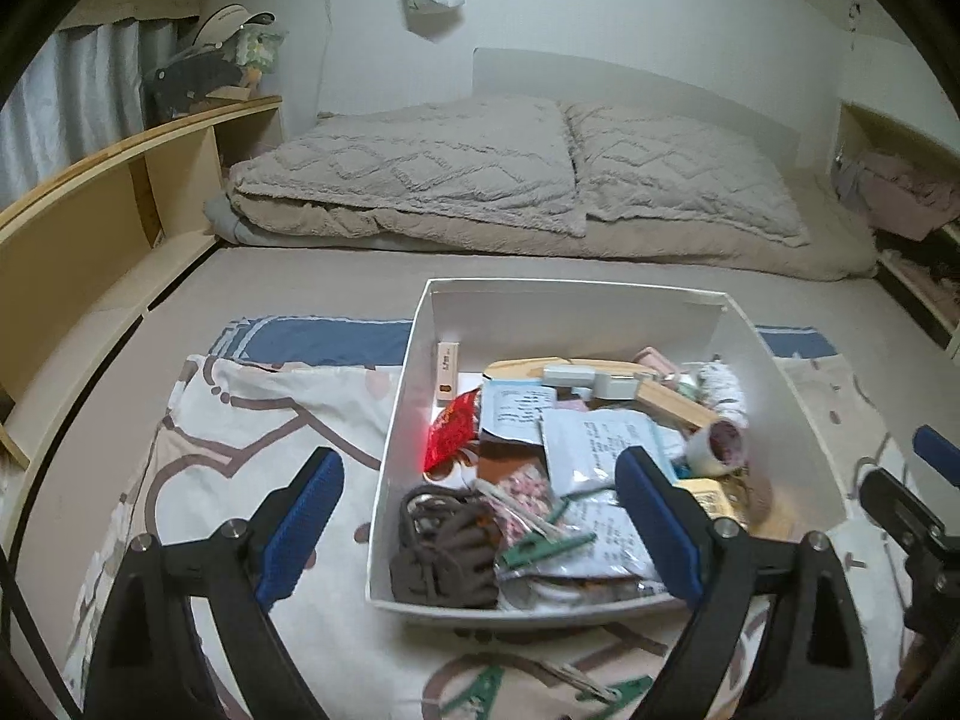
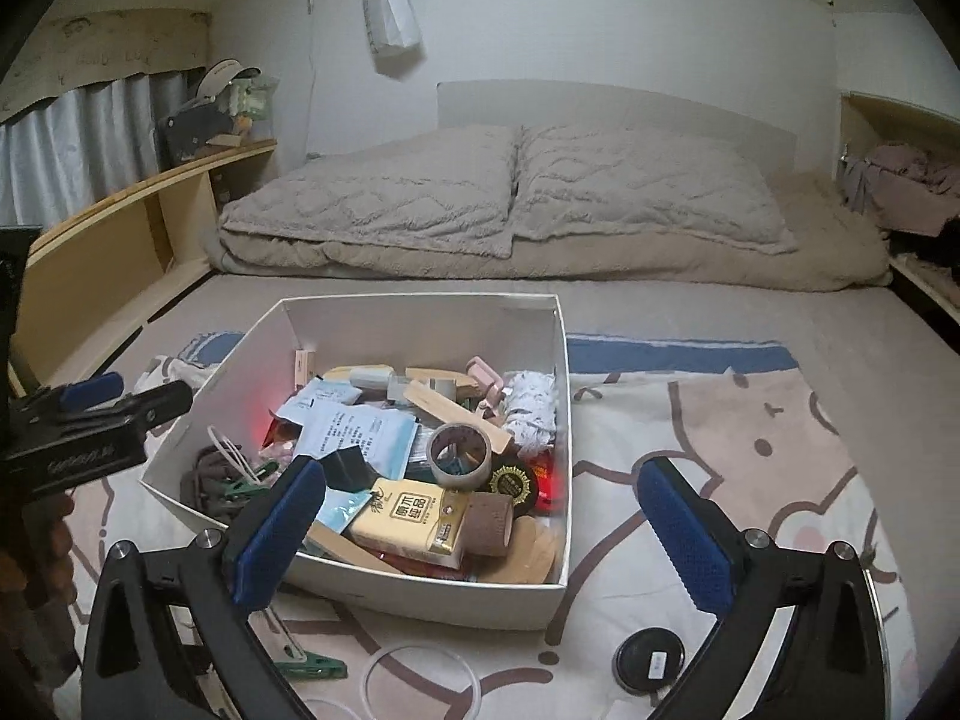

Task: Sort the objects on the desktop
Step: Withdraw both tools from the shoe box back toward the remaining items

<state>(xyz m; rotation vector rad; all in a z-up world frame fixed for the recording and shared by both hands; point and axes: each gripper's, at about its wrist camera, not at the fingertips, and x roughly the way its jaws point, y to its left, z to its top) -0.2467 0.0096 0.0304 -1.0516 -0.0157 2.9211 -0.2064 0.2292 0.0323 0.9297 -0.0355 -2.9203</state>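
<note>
A white open box [image 1: 390, 420] [image 2: 558, 360] sits on a patterned cloth on the bed. It is full of small things: brown cords [image 1: 447, 552], green clips [image 1: 540, 546], paper sheets [image 1: 600, 444], a tape roll [image 2: 459, 453], a yellow tissue pack [image 2: 414, 519], wooden pieces [image 2: 456, 411]. My left gripper [image 1: 480, 522] is open and empty, just in front of the box's near left part. My right gripper [image 2: 480, 534] is open and empty, straddling the box's near right corner. On the cloth in front lie a green clip [image 2: 312, 667], a clear ring [image 2: 420, 684] and a black round disc [image 2: 649, 661].
Folded beige quilts and pillows [image 1: 510, 180] lie behind the box. A wooden shelf [image 1: 90, 228] runs along the left wall, another shelf with clothes [image 2: 900, 186] on the right. The patterned cloth [image 2: 720, 420] extends right of the box.
</note>
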